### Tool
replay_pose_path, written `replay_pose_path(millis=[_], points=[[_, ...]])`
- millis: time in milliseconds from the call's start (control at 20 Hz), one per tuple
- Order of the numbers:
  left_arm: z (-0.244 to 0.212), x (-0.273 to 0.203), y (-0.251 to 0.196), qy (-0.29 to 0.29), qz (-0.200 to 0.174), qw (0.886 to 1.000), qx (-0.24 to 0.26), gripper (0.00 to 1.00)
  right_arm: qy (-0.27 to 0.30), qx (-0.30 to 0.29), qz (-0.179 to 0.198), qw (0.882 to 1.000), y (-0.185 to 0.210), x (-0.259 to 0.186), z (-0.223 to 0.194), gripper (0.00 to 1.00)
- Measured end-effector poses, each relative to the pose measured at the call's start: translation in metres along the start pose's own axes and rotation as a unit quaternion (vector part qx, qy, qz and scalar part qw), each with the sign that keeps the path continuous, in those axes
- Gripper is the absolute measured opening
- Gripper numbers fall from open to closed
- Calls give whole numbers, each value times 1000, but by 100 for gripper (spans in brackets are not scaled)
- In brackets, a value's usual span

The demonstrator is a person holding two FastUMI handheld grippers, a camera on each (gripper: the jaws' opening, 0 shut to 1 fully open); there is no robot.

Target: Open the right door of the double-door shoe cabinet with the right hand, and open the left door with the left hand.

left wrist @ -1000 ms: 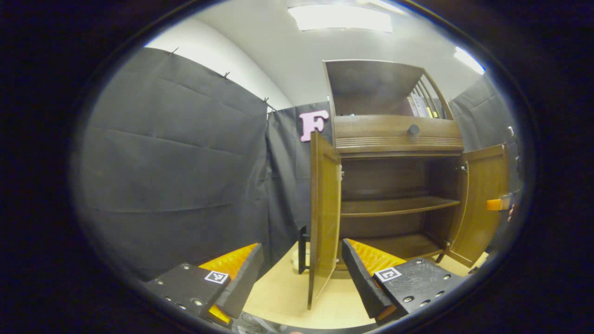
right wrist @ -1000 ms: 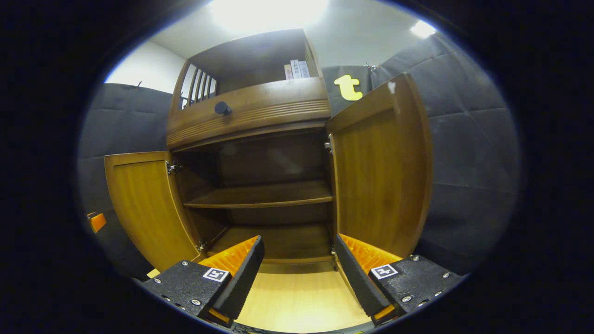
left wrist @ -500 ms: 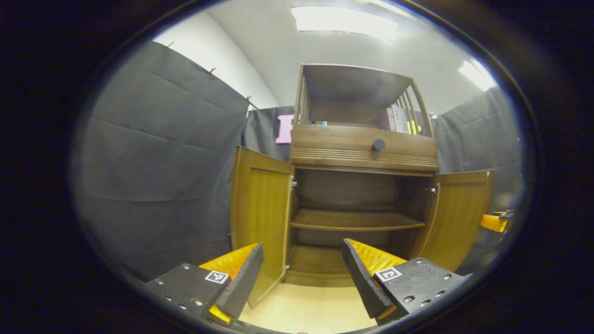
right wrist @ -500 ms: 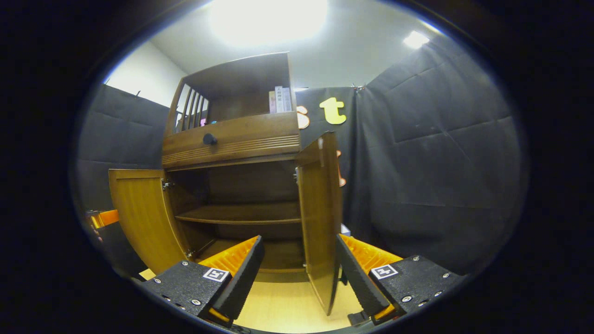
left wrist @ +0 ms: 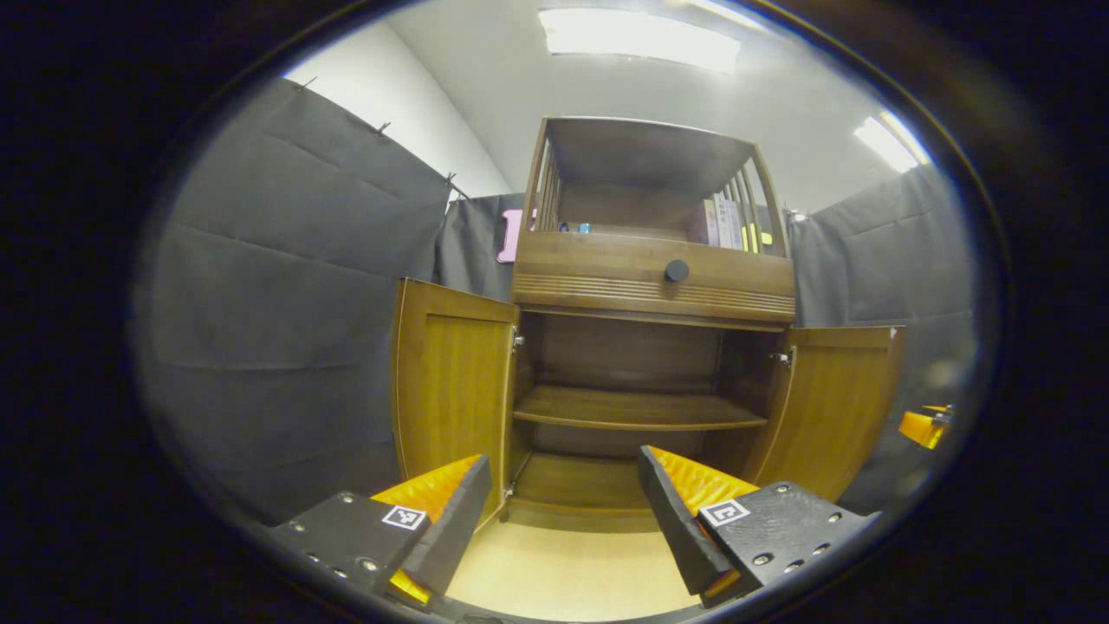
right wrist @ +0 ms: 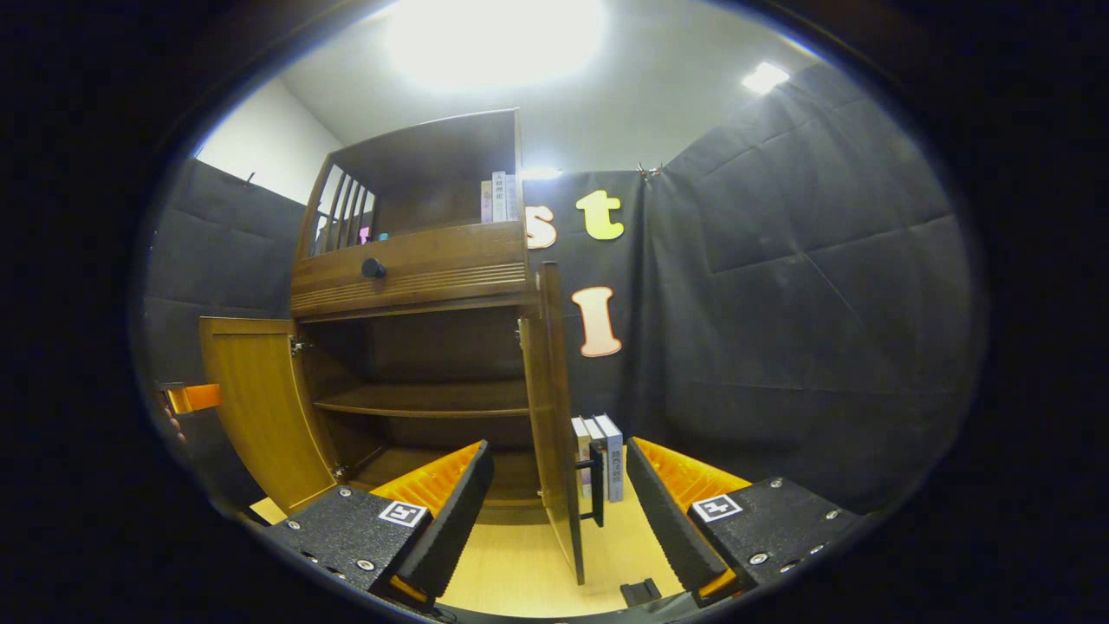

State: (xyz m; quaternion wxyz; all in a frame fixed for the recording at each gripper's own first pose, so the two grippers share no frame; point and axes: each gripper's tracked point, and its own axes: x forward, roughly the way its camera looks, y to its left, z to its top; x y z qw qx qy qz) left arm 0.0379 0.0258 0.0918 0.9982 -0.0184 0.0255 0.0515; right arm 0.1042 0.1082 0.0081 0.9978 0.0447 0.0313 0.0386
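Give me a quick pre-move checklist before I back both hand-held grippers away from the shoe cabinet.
1. Left door swung open: ok.
2. Right door swung open: ok; edge-on in the right gripper view.
3. Left hand-held gripper open, gripping nothing: ok.
4. Right hand-held gripper open, gripping nothing: ok, though the right door's edge stands between its fingers in that view; whether it touches, cannot tell.
5. Shelf inside bare: ok.
6. Books standing on the floor beside the cabinet, near the right door: cannot tell how much room they leave.

Books (right wrist: 604,455) upright on pale wooden floor (right wrist: 520,568), ceiling light panel (left wrist: 637,36), white wall (left wrist: 390,113)
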Motion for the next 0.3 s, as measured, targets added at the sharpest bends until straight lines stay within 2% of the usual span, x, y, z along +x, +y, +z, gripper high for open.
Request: replay_pose_path(millis=[150,200,250,300], points=[[2,0,0,-2,-8,1000,2,100,2,3,13,1000,20,9,-1,95],[3,2,1,-4,-8,1000,7,100,2,4,17,1000,27,13,-1,91],[4,2,2,-5,-11,1000,13,100,4,5,21,1000,35,17,-1,95],[5,6,3,-4,-15,1000,20,100,8,5,24,1000,42,20,-3,95]])
